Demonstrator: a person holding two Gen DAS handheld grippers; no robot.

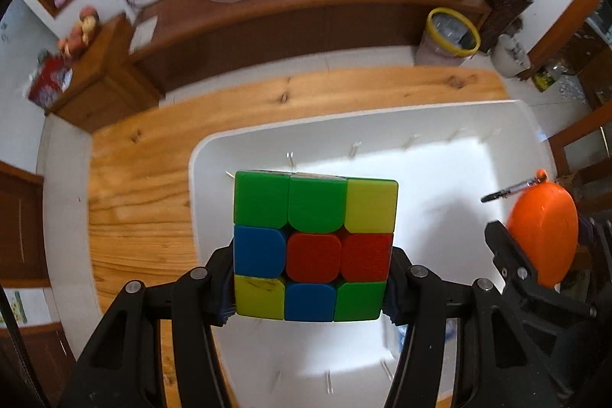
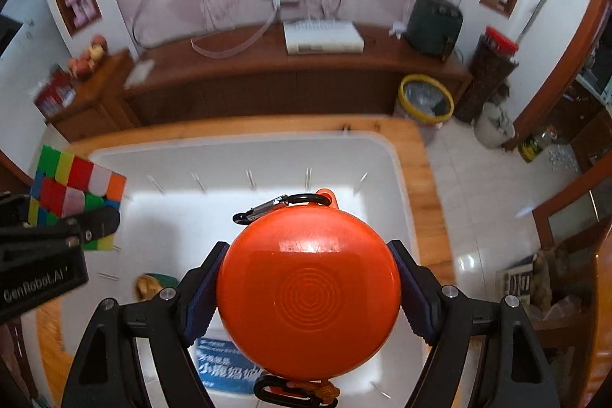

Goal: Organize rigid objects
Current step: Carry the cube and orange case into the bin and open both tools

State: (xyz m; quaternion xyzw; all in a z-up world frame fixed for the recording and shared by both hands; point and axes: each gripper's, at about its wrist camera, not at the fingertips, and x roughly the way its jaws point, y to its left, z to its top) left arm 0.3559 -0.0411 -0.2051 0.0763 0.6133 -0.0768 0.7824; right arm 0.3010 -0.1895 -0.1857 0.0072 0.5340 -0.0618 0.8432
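Observation:
My left gripper (image 1: 310, 287) is shut on a colourful puzzle cube (image 1: 313, 243), its pads pressing the cube's two sides, held above a white plastic bin (image 1: 267, 136). The right gripper (image 2: 308, 297) is shut on a round orange case (image 2: 309, 287) with a black carabiner (image 2: 281, 207) at its top, also over the bin (image 2: 237, 144). In the right wrist view the cube (image 2: 76, 186) and the left gripper (image 2: 57, 239) appear at the left edge. The orange case (image 1: 543, 236) shows at the right of the left wrist view.
The bin rests on a wooden table (image 1: 145, 178). Inside it lie a blue packet (image 2: 223, 366) and a small green and tan item (image 2: 153, 283). Beyond stand a brown TV cabinet (image 1: 267, 21), a yellow-rimmed waste bin (image 1: 451, 33) and a white tiled floor (image 2: 489, 201).

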